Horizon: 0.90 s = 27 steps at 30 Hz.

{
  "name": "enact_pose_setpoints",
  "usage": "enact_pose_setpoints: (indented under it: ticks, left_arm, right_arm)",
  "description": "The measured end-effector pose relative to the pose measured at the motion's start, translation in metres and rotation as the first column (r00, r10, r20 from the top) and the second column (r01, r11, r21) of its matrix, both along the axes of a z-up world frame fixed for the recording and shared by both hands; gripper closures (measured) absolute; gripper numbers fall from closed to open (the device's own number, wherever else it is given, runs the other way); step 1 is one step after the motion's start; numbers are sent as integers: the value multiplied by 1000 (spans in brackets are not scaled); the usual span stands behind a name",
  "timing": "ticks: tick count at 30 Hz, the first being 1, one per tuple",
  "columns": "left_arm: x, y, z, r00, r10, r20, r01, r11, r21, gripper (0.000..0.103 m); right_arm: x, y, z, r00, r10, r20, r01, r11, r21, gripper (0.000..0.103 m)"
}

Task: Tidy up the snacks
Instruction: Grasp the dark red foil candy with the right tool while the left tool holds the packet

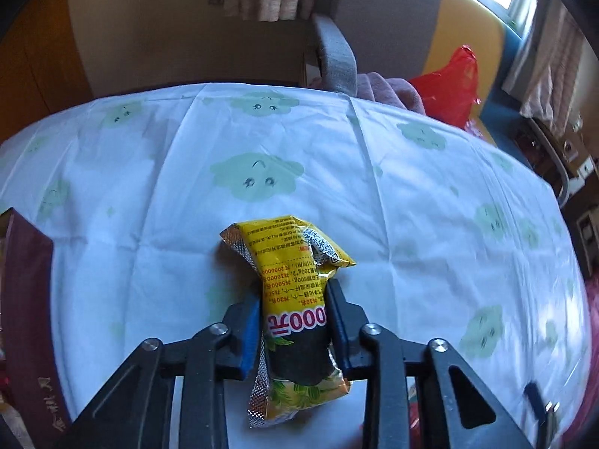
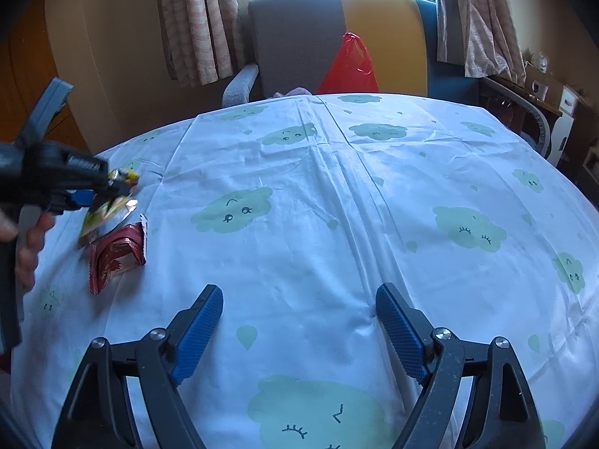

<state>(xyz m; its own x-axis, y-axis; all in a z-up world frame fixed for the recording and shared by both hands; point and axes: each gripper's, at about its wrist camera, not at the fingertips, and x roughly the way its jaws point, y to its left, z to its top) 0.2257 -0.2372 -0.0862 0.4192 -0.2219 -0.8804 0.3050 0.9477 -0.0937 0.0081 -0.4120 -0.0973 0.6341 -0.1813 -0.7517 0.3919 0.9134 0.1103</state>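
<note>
My left gripper is shut on a yellow snack packet with red and black print, held above the table. From the right wrist view the left gripper shows at the far left with the yellow packet in it, just above a red snack packet lying on the cloth. My right gripper is open and empty over the middle of the table.
The table wears a white cloth with green cloud faces. A dark red box stands at the left edge. A grey and yellow chair with a red plastic bag stands behind the table.
</note>
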Motion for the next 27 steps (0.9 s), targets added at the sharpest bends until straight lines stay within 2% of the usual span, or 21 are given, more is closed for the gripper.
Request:
enact_pose_setpoints:
  ticks: [4, 6, 8, 10, 14, 16, 17, 19, 25, 27]
  left_arm:
    - [-34, 24, 4, 999, -47, 25, 46, 999, 23, 74]
    - [-50, 36, 5, 997, -66, 34, 65, 997, 29, 74]
    - [-66, 47, 7, 995, -85, 46, 84, 996, 40, 74]
    - [-82, 58, 9, 993, -96, 61, 93, 994, 52, 75]
    - [-98, 75, 13, 994, -87, 70, 84, 996, 44, 75]
    - [-105, 82, 17, 993, -81, 84, 78, 996, 44, 75]
    - [-108, 85, 19, 992, -80, 94, 76, 996, 45, 75]
    - [-113, 90, 26, 991, -71, 117, 67, 997, 45, 75]
    - [-125, 104, 45, 980, -48, 191, 39, 998, 52, 75]
    - [-130, 108, 51, 977, -44, 209, 34, 998, 48, 75]
  right_arm:
    - [0, -1, 2, 1000, 4, -1, -4, 1000, 10, 20]
    - [1, 0, 5, 1000, 19, 0, -19, 1000, 20, 25]
    - [4, 3, 9, 999, 44, 13, -44, 997, 70, 33]
    - [9, 9, 12, 995, 92, 37, -97, 982, 161, 39]
    - [27, 33, 14, 981, 177, 82, -194, 930, 312, 40]
    - [37, 45, 11, 976, 192, 98, -215, 906, 364, 36]
    - [42, 50, 9, 976, 193, 100, -217, 898, 384, 30]
    - [54, 58, 6, 978, 184, 99, -209, 893, 398, 26]
    - [87, 66, -1, 988, 144, 56, -154, 925, 348, 25]
    - [96, 70, 0, 990, 138, 35, -142, 940, 311, 32]
